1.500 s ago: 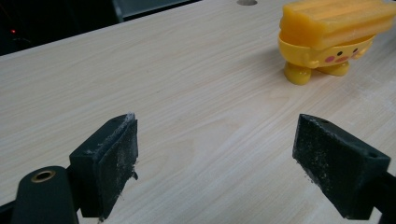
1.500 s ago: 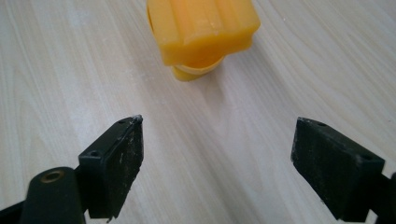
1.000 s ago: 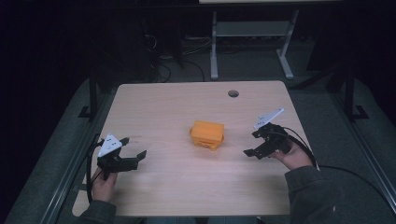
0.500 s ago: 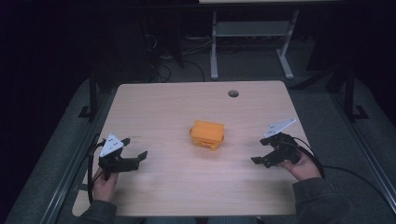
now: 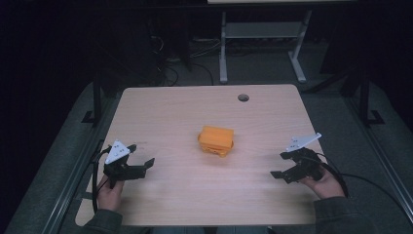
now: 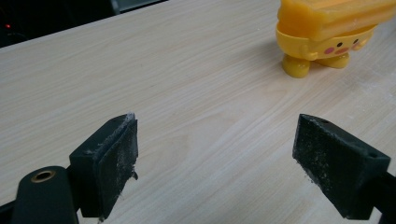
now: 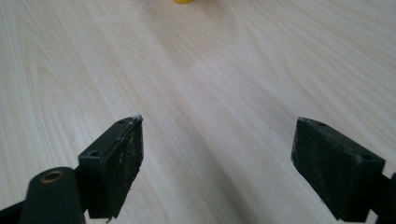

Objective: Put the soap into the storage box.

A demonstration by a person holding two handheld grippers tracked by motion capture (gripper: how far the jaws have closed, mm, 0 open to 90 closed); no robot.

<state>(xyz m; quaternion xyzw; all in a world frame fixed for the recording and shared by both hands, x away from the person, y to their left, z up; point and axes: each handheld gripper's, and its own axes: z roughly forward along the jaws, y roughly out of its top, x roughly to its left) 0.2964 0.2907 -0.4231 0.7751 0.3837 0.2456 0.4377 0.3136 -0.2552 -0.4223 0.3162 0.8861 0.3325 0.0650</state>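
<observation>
A small yellow-orange toy box (image 5: 215,140) on stubby feet, with a face with pink cheeks, stands in the middle of the wooden table (image 5: 185,112). In the left gripper view the toy (image 6: 327,32) stands ahead at the upper right. My left gripper (image 5: 141,156) rests low near the table's front left, open, with nothing between its jaws (image 6: 217,158). My right gripper (image 5: 279,165) sits near the front right, also open and empty (image 7: 217,158). A sliver of the toy (image 7: 186,1) shows at the top edge of the right gripper view. Both grippers are well apart from the toy.
A round cable hole (image 5: 243,97) sits near the table's far edge. Behind the table stands a white desk frame (image 5: 263,44), with cables on the dark floor. Bare wood lies between each gripper and the toy.
My right gripper has drawn back from the toy, toward the table's front right, and come lower. The left gripper has hardly moved. The toy is where it was.
</observation>
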